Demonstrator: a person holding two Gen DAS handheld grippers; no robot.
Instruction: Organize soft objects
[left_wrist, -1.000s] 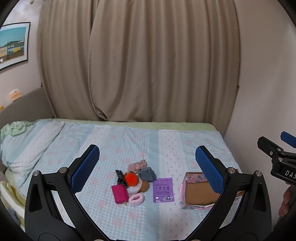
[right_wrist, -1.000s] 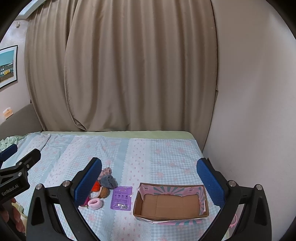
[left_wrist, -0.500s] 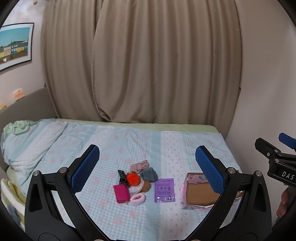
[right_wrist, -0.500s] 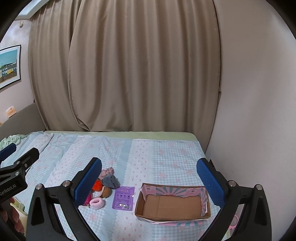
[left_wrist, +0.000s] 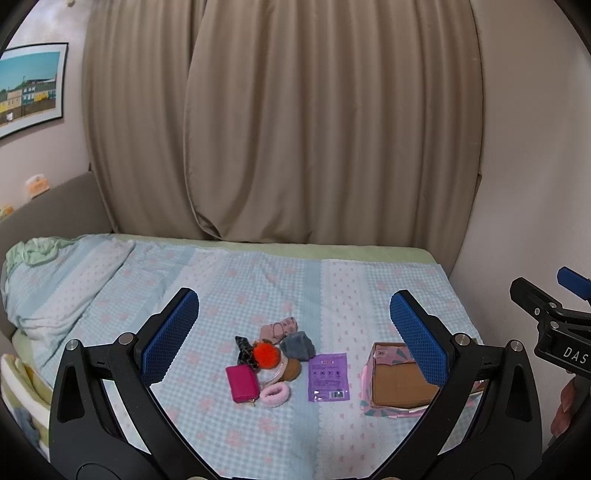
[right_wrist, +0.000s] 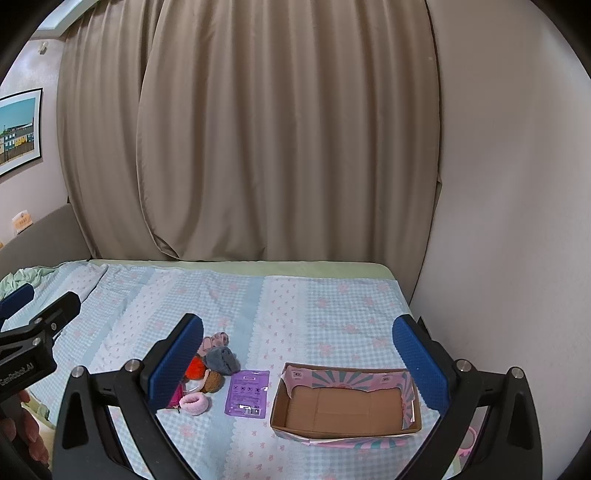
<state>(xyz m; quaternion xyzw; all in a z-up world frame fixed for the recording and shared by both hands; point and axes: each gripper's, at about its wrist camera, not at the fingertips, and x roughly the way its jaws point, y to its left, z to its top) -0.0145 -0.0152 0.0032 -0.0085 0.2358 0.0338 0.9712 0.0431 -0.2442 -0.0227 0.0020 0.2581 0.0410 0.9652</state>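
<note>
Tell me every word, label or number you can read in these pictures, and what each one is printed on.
"DAS": white letters on the right gripper, cut off by the picture's edge.
"GenRobot.AI": white letters, faint, on the left gripper.
Purple packet: printed lines and icons, too small to read.
Cardboard box: small marks on its pink patterned wall, unreadable.
Framed picture: no text visible.

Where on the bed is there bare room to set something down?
Free: the bedspread between the curtain and the pile, and inside the empty cardboard box. Crowded: the cluster around the orange pompom, up to the purple packet.
</note>
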